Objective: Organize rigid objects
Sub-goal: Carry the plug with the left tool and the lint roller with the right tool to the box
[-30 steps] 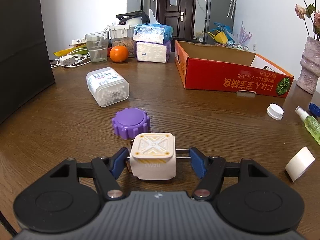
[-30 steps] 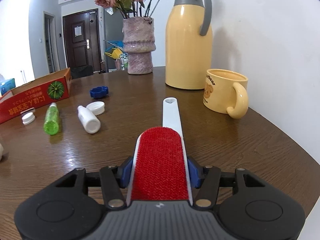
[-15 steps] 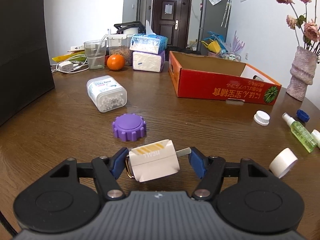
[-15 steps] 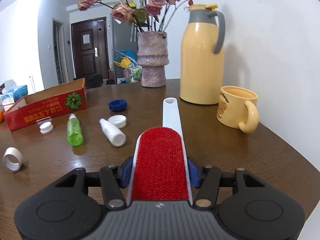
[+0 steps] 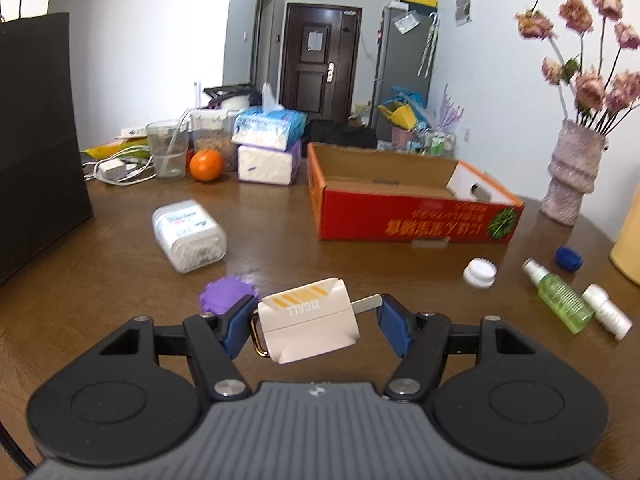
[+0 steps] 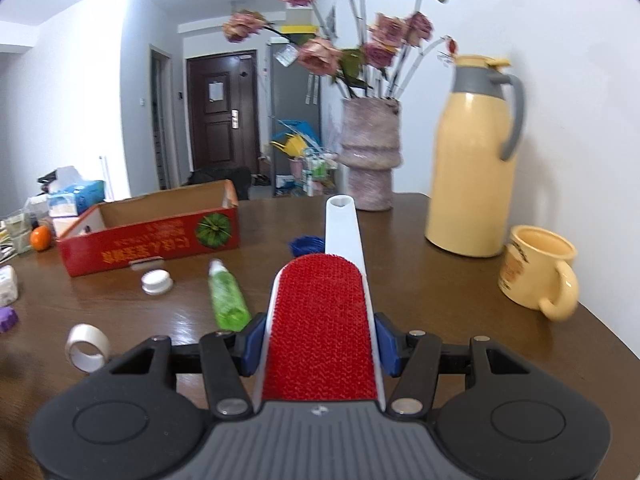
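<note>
A white cube [image 5: 310,326], striped orange and tilted, was pinched by its side pins above the table [image 5: 280,236] in the left gripper [image 5: 316,326]; a red-faced lint brush [image 6: 322,328] was clamped, handle forward, in the right gripper [image 6: 320,340].

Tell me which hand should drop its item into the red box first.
Left, probably. The left hand-held gripper, holding the white cube, faces the red box almost head-on. From the right hand-held gripper, holding the lint brush, it sits off left.
</note>
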A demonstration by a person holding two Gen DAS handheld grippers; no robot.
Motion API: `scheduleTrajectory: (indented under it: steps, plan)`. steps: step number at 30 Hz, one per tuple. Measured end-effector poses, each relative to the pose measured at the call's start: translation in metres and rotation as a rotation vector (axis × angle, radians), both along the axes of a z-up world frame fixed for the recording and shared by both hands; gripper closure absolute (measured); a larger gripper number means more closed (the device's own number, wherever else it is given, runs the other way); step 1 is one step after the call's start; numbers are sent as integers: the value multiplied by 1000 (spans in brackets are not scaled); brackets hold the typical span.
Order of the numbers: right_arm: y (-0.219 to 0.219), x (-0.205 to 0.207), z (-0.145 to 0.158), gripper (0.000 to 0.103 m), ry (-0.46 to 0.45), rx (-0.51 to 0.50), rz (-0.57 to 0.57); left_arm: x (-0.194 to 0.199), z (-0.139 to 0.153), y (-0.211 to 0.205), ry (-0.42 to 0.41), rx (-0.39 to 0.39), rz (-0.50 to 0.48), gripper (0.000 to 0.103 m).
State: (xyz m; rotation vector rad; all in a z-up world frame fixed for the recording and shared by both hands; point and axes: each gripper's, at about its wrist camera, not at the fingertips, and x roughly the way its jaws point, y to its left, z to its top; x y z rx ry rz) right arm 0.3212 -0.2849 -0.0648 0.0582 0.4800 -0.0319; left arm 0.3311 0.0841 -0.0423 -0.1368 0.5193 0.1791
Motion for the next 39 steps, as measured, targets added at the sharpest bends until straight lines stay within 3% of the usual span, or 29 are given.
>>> scheduleTrajectory:
  steps: [22, 39]
  plan:
    - [94, 80, 44, 48, -93, 47, 159, 51, 58, -27, -86, -24, -24, 36]
    - [143, 148, 53, 48, -120, 108, 186, 123, 68, -29, -99, -48, 15, 36]
